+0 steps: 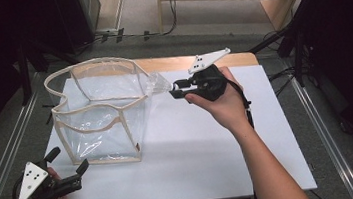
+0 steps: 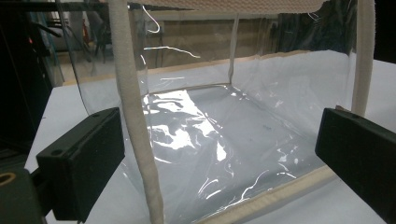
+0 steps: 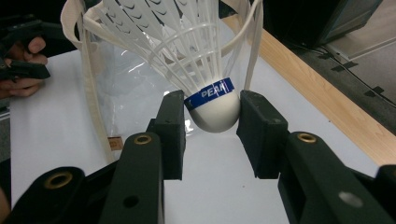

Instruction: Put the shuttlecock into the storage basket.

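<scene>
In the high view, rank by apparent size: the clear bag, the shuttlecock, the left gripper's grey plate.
1. Clear bag, by far the largest.
2. Left gripper's grey plate.
3. Shuttlecock, held by the right gripper; roughly the plate's size, so their order is unsure.

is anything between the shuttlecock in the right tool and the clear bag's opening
Nothing visible is. The right tool grips the shuttlecock by its cork beside the clear bag, feathers pointing toward its open top rim. The left tool sits apart at the bag's near corner.
</scene>
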Tool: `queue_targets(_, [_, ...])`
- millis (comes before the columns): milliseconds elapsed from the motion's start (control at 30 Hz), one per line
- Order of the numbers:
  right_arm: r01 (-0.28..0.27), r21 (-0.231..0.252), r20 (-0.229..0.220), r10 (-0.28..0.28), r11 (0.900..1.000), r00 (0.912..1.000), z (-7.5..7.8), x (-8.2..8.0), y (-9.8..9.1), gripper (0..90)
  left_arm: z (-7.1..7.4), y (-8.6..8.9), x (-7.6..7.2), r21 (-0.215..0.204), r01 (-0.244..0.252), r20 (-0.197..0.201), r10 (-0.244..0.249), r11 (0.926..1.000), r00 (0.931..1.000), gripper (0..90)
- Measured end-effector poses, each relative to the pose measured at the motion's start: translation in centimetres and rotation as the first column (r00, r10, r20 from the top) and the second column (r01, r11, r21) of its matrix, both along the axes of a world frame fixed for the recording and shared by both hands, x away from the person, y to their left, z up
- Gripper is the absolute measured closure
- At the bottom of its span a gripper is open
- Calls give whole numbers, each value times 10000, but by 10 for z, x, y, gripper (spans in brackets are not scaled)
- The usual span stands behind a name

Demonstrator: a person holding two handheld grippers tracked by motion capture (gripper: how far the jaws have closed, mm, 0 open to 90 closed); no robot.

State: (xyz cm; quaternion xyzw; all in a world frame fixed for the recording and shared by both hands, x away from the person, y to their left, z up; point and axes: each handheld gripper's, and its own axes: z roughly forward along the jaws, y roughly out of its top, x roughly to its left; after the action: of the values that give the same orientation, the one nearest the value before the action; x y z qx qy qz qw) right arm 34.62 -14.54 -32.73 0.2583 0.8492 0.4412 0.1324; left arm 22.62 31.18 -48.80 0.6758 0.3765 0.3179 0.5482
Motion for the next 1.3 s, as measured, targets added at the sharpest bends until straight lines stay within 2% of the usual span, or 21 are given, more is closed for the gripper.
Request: queue_targets(1300, [-264, -48, -25, 264, 9996, 9996, 12, 18, 40, 603, 0, -1, 0, 120, 51, 53, -52, 9999, 10000, 21])
